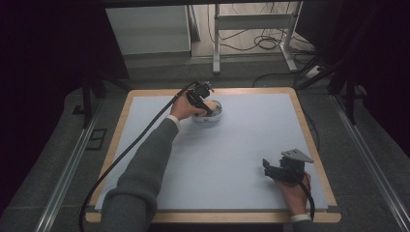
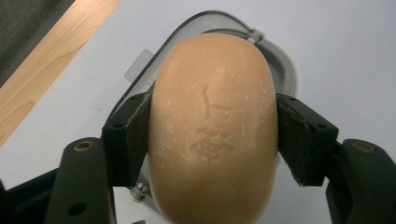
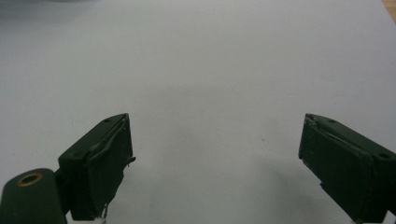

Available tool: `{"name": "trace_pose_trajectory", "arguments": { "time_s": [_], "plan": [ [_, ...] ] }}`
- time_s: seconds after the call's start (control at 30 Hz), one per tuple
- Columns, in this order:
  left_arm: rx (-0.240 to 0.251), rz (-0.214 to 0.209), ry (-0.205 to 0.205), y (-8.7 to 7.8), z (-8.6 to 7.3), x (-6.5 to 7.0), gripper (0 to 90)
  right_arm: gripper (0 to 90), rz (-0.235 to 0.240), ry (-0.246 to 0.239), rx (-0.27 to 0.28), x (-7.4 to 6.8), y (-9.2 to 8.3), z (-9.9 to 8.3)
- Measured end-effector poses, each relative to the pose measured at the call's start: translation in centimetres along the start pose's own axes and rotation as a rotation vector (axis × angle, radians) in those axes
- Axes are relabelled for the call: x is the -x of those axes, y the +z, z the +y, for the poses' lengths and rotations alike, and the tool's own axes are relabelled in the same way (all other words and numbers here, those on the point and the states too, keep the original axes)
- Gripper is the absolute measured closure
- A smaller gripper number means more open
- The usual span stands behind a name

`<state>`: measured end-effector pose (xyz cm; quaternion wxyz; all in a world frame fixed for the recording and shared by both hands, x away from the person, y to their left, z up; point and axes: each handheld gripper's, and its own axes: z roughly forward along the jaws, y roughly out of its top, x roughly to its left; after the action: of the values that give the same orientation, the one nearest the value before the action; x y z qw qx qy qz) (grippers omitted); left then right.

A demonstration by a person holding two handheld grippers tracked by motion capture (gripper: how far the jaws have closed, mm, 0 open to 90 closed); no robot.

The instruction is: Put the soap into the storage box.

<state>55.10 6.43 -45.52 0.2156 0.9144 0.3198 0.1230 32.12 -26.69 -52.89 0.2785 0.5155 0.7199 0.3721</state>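
Nearest me, the right gripper (image 3: pixel 215 154) rests with its jaws spread wide over bare white surface (image 3: pixel 210 60). Farther off, the left gripper (image 2: pixel 212 135) is clamped on a tan soap bar (image 2: pixel 212 126), which hides most of the soap dish (image 2: pixel 282 70) directly beneath.

Dim around the high view's edges, brighter on the pale table sheet (image 1: pixel 232 145). Soft, slightly blurred throughout. Even overhead light, probably; faint shadows under the right gripper (image 3: pixel 215 154). Soap (image 2: pixel 212 135) sharp, background hazy.
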Motion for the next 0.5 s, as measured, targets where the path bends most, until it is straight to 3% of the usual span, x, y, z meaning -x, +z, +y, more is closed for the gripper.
{"name": "trace_pose_trajectory", "arguments": {
  "time_s": [0.23,0.3,0.5],
  "plan": [
    [-0.013,-0.008,0.003,1.1,-0.2,0.1,32.1,9.9,0.002,0.004,0.002,0.0,0.0,0.0],
    [0.027,-0.027,-0.014,0.6,-0.2,0.2,29.2,9.9,0.002,0.006,0.001,0.0,0.0,0.0],
    [0.031,-0.006,0.003,-0.8,-0.3,1.0,27.4,9.9,-0.003,-0.001,0.004,0.0,0.0,0.0]
  ]
}}
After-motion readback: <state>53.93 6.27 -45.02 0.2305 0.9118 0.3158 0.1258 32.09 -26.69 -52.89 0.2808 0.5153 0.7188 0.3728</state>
